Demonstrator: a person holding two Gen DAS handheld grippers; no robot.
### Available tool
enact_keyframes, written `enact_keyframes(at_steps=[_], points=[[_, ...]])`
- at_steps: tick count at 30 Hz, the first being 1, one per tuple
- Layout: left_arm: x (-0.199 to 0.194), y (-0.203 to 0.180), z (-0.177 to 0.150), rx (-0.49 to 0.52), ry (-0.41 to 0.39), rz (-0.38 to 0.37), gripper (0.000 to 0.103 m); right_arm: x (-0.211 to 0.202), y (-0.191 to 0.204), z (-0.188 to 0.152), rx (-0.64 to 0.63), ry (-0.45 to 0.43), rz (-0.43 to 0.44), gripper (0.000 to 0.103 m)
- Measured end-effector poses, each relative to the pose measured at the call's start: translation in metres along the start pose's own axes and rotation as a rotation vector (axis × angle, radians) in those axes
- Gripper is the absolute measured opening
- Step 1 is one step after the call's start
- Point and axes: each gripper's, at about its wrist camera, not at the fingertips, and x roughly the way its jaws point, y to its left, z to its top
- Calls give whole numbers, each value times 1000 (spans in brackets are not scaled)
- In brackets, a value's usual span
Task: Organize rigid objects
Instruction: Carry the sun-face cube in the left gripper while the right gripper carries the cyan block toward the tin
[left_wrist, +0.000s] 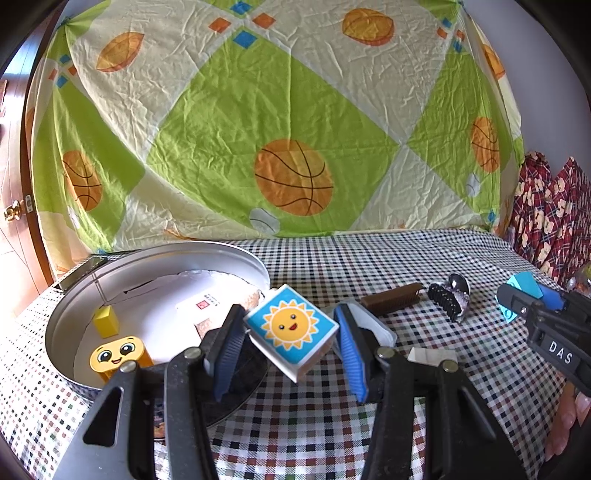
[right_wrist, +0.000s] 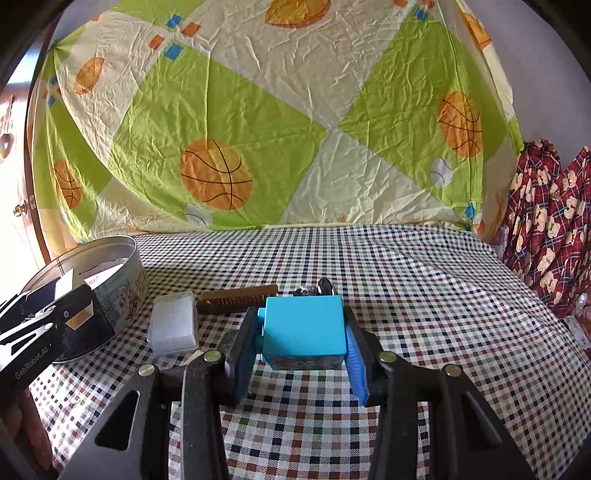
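Observation:
My left gripper (left_wrist: 291, 332) is shut on a white block with a sun picture on blue (left_wrist: 291, 326), held tilted just right of the round metal tin (left_wrist: 74, 291). The tin holds a yellow smiley block (left_wrist: 114, 356) and a small yellow block (left_wrist: 106, 322). My right gripper (right_wrist: 301, 339) is shut on a plain blue block (right_wrist: 304, 326), held above the checkered cloth; it also shows at the right edge of the left wrist view (left_wrist: 532, 291). The tin shows at the left of the right wrist view (right_wrist: 122, 280).
On the checkered cloth (right_wrist: 406, 295) lie a brown comb (left_wrist: 393, 297), a black hair claw (left_wrist: 445, 299), a shiny spoon (left_wrist: 460, 284) and a clear plastic box (right_wrist: 173, 321). A basketball-print sheet hangs behind. Red patterned fabric is at the right.

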Motion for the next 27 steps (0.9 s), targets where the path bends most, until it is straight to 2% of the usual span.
enact_keyframes(at_steps=[27], points=[[-15, 7, -1, -35, -82, 14, 49, -15, 4, 0, 14, -83, 2, 45]])
